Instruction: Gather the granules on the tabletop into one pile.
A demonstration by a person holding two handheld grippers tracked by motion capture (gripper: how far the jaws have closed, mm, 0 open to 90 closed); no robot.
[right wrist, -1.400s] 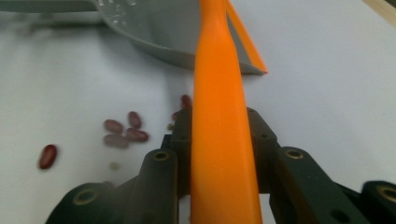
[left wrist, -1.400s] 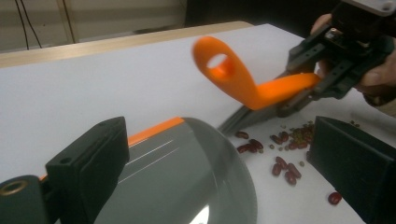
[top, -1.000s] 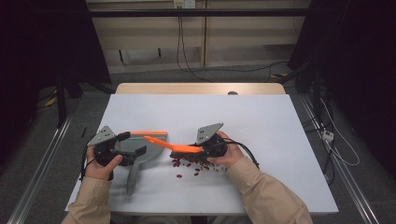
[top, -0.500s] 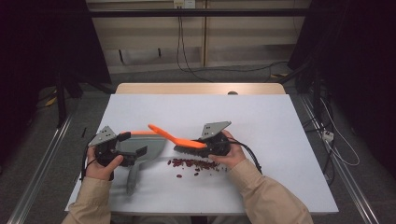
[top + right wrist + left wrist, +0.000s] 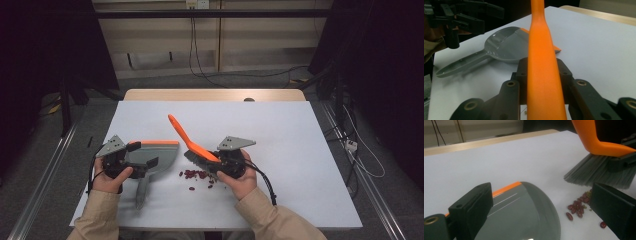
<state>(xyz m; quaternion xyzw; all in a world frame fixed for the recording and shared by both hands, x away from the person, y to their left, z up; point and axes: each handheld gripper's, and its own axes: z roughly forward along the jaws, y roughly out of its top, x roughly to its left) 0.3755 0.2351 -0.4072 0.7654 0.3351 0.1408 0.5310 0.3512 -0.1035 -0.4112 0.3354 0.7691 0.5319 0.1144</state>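
White table (image 5: 300, 165) from above: the right gripper (image 5: 226, 162) clamps an orange brush (image 5: 192, 142) over red beans (image 5: 196, 174). Left gripper (image 5: 544, 212) view: jaws wide over the grey dustpan (image 5: 524, 217). Right gripper view: jaws pinch the brush handle.

Bright tabletop, dark surroundings, soft close-ups
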